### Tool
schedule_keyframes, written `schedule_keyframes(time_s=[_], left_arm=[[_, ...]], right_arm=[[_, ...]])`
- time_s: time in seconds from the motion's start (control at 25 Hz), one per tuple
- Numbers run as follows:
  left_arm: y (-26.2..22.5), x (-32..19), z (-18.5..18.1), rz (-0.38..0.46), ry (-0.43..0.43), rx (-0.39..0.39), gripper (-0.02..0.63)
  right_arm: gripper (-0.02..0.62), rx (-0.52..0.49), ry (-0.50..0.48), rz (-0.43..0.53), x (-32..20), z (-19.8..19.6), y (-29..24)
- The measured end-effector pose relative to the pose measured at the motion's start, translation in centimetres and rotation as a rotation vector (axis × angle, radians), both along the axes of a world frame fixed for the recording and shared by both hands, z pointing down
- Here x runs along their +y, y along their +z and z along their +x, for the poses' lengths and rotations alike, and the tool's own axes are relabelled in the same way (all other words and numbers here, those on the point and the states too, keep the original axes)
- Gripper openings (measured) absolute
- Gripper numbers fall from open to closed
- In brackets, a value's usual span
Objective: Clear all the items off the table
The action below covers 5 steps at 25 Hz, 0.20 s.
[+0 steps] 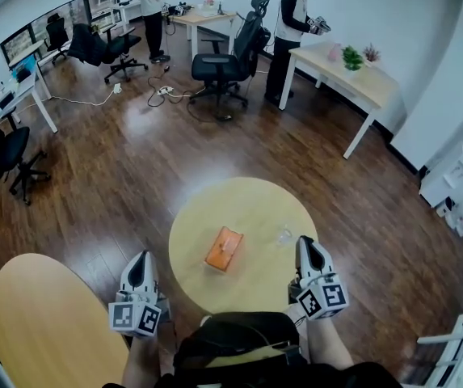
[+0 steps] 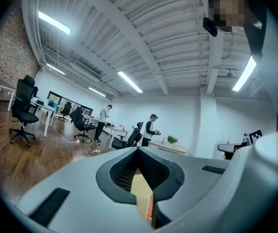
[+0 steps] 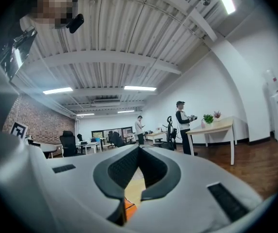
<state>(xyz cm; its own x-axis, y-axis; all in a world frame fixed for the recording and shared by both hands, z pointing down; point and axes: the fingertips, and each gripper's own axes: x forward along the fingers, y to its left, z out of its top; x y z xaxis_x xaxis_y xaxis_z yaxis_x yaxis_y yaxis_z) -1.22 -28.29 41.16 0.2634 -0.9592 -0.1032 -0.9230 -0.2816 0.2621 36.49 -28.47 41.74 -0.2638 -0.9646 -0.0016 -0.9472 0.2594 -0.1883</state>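
An orange tissue pack (image 1: 224, 249) lies near the middle of the round wooden table (image 1: 251, 204). A small clear glass (image 1: 284, 235) stands to its right. My left gripper (image 1: 140, 270) is at the table's near left edge, shut and empty. At the near right edge my right gripper (image 1: 306, 253) is also shut with nothing in it, just below the glass. In the left gripper view the closed jaws frame a sliver of table top and the orange tissue pack (image 2: 150, 209). The right gripper view shows the same tissue pack (image 3: 129, 208) through its closed jaws.
A second round table (image 1: 45, 318) sits at the near left. Office chairs (image 1: 223, 63) and desks (image 1: 348, 75) stand farther back on the wood floor, with two people (image 1: 292, 23) beside them. A white cabinet (image 1: 457, 176) is at the right wall.
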Motion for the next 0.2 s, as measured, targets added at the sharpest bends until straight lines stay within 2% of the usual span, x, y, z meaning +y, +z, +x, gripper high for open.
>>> schedule_keyframes(time_s=[0.2], left_arm=[[0.71,-0.16,0.33,-0.005,0.009,-0.001,0.000]], right_arm=[[0.002,0.002,0.013,-0.007,0.27,0.54,0.61]])
